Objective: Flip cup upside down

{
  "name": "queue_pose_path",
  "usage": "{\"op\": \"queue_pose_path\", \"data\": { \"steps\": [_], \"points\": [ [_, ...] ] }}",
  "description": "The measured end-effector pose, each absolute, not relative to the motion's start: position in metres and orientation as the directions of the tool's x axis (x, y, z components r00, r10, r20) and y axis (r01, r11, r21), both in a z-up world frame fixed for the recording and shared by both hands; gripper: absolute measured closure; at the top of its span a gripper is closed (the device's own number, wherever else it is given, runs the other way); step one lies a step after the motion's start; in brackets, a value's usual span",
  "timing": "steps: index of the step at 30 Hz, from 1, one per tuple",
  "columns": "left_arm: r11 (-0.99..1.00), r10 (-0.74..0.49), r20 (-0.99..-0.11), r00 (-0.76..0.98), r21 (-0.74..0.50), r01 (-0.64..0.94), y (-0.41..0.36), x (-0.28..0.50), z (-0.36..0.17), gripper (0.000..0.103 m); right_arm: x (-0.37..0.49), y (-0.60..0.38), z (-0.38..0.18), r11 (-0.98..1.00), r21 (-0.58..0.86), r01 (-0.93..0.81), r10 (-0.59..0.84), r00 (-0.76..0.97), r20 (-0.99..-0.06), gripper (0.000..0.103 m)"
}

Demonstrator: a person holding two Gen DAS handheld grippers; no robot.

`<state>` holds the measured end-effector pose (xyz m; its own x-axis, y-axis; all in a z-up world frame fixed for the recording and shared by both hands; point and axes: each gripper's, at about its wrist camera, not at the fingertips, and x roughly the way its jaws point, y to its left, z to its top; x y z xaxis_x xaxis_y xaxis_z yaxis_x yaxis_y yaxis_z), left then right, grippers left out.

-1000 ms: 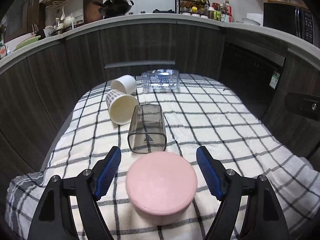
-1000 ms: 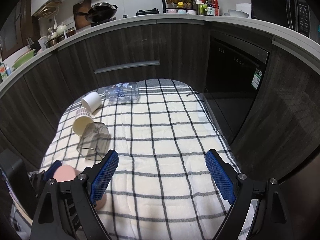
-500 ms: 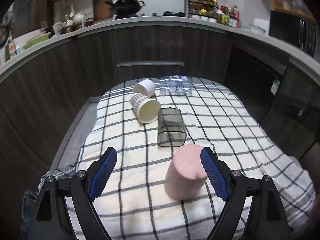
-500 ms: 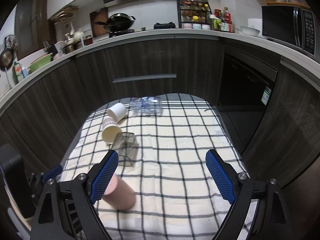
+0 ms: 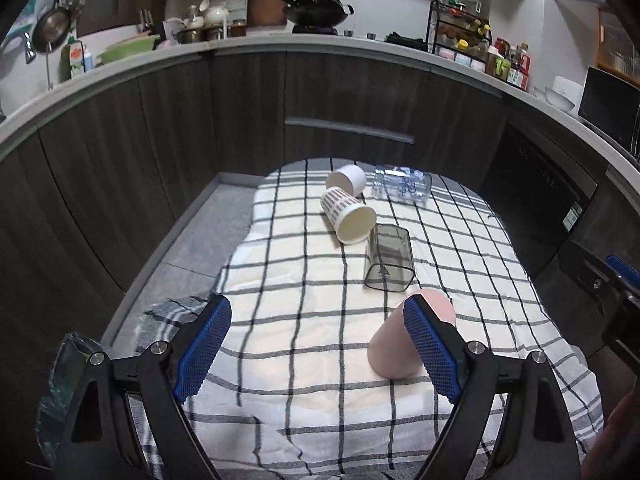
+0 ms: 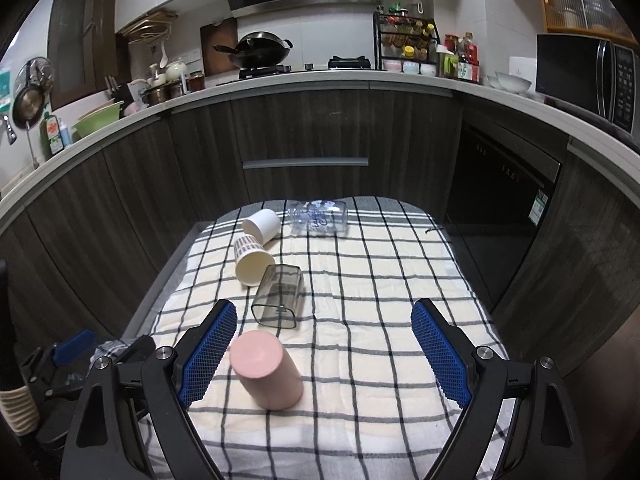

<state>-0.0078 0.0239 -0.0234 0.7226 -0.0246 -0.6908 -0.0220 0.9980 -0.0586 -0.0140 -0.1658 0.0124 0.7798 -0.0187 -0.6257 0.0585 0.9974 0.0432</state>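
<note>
The pink cup [image 6: 267, 376] is seen standing mouth-down on the checked cloth [image 6: 380, 280], just beside the left finger of the right gripper [image 6: 324, 354], whose jaws are spread wide and hold nothing. The left gripper [image 5: 318, 350] is likewise wide and unloaded, the cup partly hidden behind its right finger. A smoky square tumbler [image 6: 279, 295] is noted lying beyond the cup.

We can read no words anywhere. The smoky square cup [image 5: 387, 260] on the checked cloth [image 5: 304, 344] bears a small triangle mark with tiny print beneath; the clear jar [image 6: 319, 217] at the surface's far edge carries blue script, both illegible.
</note>
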Motion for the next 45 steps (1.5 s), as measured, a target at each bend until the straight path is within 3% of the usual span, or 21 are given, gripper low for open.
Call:
{"op": "queue_pose_path", "data": {
  "steps": [22,45],
  "points": [
    [0.999,0.022,-0.645,0.764,-0.024,-0.049,0.017,-0.052,0.018,0.013,-0.048,-0.172,0.038,0.998,0.041,0.046,-0.014,0.814,-0.581,0.014],
    [0.999,0.035,-0.628,0.777,-0.006,-0.05,0.015,-0.056,0.024,0.012,-0.055,-0.173,0.046,0.998,0.041,0.047,-0.016,0.824,-0.566,0.014]
  ]
}}
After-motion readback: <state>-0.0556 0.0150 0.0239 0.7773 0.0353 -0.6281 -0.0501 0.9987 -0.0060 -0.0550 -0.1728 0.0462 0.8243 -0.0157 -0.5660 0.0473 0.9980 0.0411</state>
